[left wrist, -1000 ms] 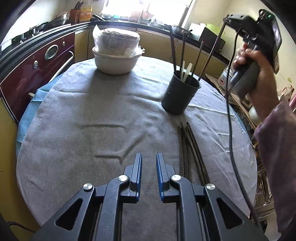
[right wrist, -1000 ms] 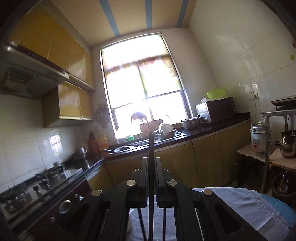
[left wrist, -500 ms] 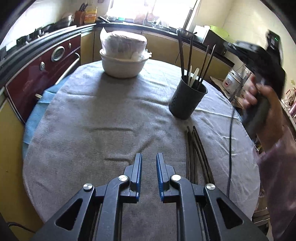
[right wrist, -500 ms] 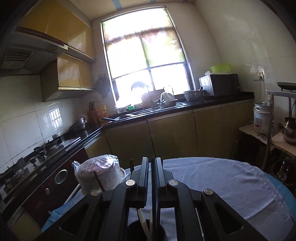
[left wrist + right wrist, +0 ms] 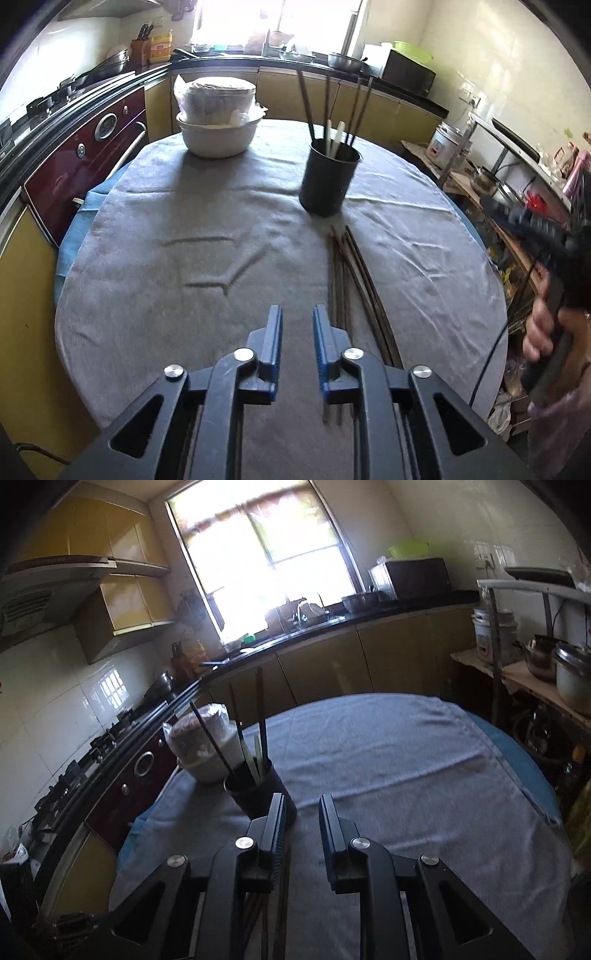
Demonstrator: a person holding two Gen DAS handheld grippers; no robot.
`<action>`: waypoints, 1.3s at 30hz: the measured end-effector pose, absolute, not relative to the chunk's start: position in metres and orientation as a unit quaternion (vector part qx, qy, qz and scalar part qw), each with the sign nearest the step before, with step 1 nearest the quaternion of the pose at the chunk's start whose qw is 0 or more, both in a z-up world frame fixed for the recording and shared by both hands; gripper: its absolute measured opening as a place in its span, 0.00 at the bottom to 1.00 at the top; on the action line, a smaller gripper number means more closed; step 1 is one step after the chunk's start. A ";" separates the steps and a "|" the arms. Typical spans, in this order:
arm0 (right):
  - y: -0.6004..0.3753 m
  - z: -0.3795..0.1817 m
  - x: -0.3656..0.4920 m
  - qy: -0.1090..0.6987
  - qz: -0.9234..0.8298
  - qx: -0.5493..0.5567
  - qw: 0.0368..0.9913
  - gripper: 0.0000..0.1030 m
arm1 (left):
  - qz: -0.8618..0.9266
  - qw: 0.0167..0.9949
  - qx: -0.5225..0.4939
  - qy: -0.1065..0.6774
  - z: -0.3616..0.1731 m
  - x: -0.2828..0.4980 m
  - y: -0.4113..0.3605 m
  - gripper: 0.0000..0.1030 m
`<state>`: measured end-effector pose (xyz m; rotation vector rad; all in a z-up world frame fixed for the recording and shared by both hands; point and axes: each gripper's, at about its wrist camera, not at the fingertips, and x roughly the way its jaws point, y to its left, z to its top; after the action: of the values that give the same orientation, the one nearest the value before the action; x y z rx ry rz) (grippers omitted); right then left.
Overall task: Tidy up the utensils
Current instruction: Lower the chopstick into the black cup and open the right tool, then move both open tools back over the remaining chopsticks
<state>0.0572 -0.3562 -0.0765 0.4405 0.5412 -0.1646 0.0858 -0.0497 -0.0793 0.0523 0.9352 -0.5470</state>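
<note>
The right gripper (image 5: 298, 805), now empty with jaws just opened, sits lower right; its chopstick stands in the holder (image 5: 328, 179).

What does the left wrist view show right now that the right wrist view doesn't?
Only the left wrist view: the full bundle of loose chopsticks lying on the grey cloth, the person's hand on the right tool's handle, and the open left gripper.

Only the right wrist view: the open, empty right gripper, its jaws having just been opening, and the far side of the table.

Both: the dark holder with chopsticks standing in it, and the wrapped white bowls behind it.
</note>
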 end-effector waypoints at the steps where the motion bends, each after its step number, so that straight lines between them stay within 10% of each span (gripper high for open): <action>1: -0.359 -0.083 0.049 0.278 -0.077 0.223 0.931 0.19 | -0.257 0.857 0.025 0.446 -0.080 0.083 -0.050 0.32; 39: -0.308 -0.177 0.042 0.424 0.026 0.256 0.868 0.20 | -0.173 0.851 0.078 0.489 -0.125 0.077 -0.060 0.41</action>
<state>0.0421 -0.3085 -0.1765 0.5360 0.8866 0.0534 0.0771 -0.0596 -0.1245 0.1648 1.0306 -0.3652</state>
